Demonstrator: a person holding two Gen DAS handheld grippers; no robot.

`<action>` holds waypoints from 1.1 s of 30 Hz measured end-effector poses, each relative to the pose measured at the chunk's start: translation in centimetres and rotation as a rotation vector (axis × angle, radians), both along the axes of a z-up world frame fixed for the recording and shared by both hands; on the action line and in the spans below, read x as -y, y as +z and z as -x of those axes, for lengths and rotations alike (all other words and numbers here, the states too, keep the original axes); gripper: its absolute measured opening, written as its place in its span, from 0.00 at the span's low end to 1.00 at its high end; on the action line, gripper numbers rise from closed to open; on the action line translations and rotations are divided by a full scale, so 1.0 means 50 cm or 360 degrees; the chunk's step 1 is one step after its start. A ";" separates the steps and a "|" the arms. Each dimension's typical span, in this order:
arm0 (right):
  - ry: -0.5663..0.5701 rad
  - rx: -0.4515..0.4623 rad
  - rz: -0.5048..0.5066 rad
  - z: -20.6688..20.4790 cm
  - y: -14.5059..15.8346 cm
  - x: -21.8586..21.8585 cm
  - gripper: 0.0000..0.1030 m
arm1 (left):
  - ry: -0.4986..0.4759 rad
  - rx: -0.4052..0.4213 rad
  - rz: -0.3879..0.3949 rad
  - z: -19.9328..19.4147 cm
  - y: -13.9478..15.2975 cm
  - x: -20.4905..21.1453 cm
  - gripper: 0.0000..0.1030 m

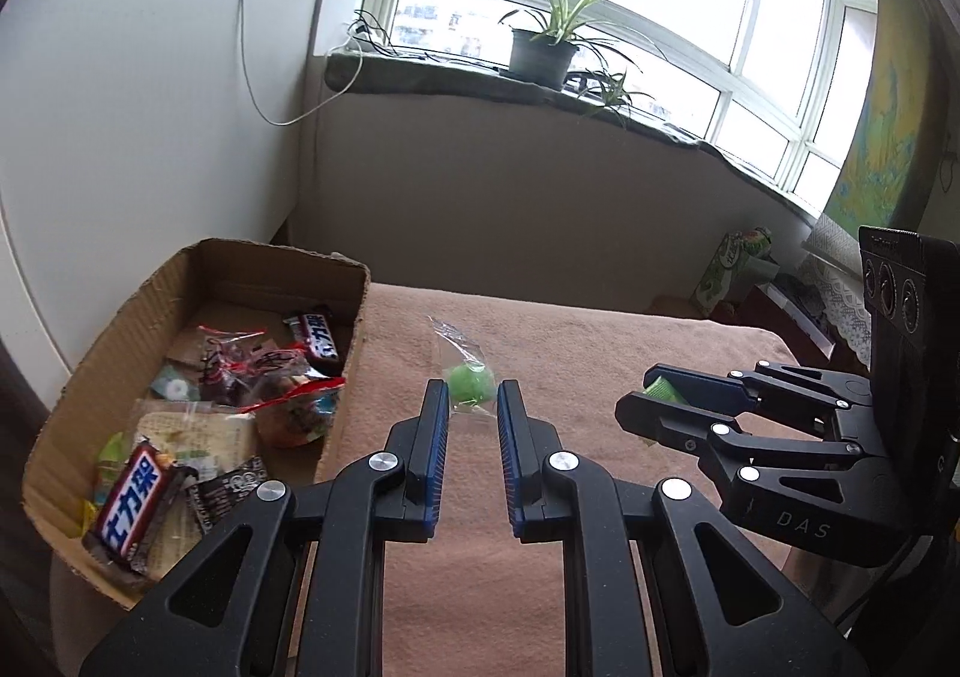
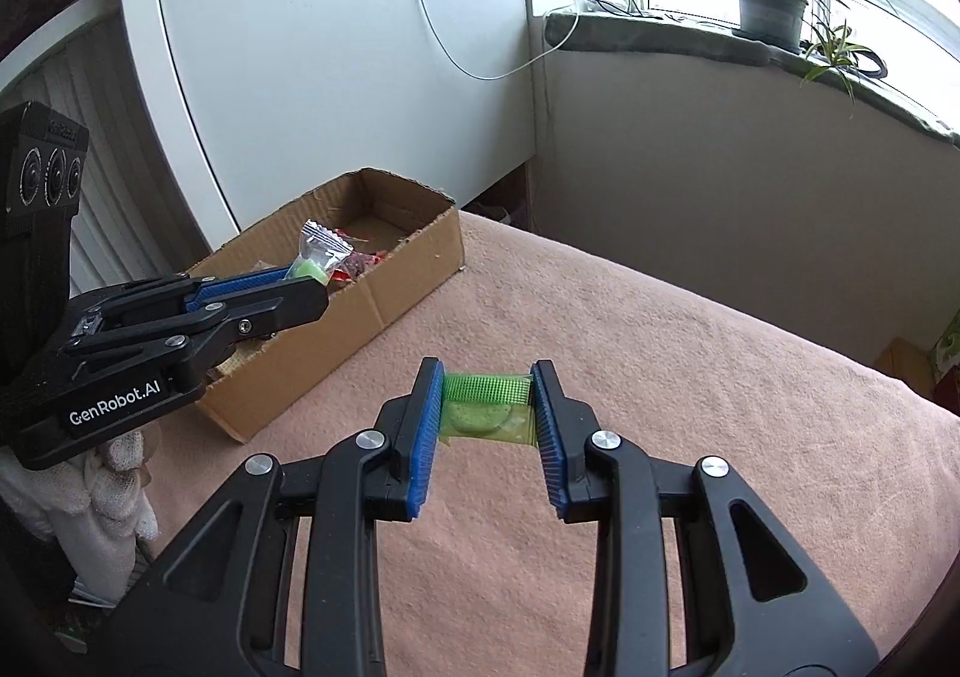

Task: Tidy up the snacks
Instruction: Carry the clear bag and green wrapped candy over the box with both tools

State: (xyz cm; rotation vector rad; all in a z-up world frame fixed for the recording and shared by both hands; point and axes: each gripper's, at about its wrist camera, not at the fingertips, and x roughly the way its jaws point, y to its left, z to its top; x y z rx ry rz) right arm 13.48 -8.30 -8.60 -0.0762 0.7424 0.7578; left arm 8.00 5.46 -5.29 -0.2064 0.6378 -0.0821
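The left gripper (image 1: 473, 392) grasps a candy (image 1: 471, 380) at its fingertips (clear wrapper, green sweet). The right gripper (image 2: 487, 398), at three o'clock of it, is clenched on a green packet (image 2: 487, 407). The box (image 1: 198, 263), at nine o'clock, holds snacks on the cloth (image 1: 600, 347).

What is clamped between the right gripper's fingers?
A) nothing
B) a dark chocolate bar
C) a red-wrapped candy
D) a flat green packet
D: in the right wrist view, the right gripper presses its blue pads on both sides of a flat green packet above the tan cloth. The left gripper carries a different item, a round green candy.
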 end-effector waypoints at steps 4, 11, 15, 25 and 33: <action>0.0064 0.0021 -0.0013 -0.005 0.019 -0.048 0.30 | 0.0082 0.0007 0.0007 0.015 0.002 -0.047 0.14; 0.0162 0.0059 -0.0009 -0.034 0.048 -0.147 0.30 | 0.0203 0.0013 0.0002 0.021 0.008 -0.128 0.14; 0.0212 0.0081 -0.0005 -0.052 0.062 -0.193 0.30 | 0.0243 -0.0004 -0.0015 0.008 0.006 -0.163 0.14; 0.0290 0.0066 0.0055 -0.120 0.056 -0.317 0.30 | 0.0312 -0.0079 -0.0077 -0.037 -0.010 -0.223 0.14; 0.0302 -0.0014 0.0097 -0.170 0.023 -0.369 0.30 | 0.0343 -0.0121 -0.0067 -0.061 -0.023 -0.250 0.14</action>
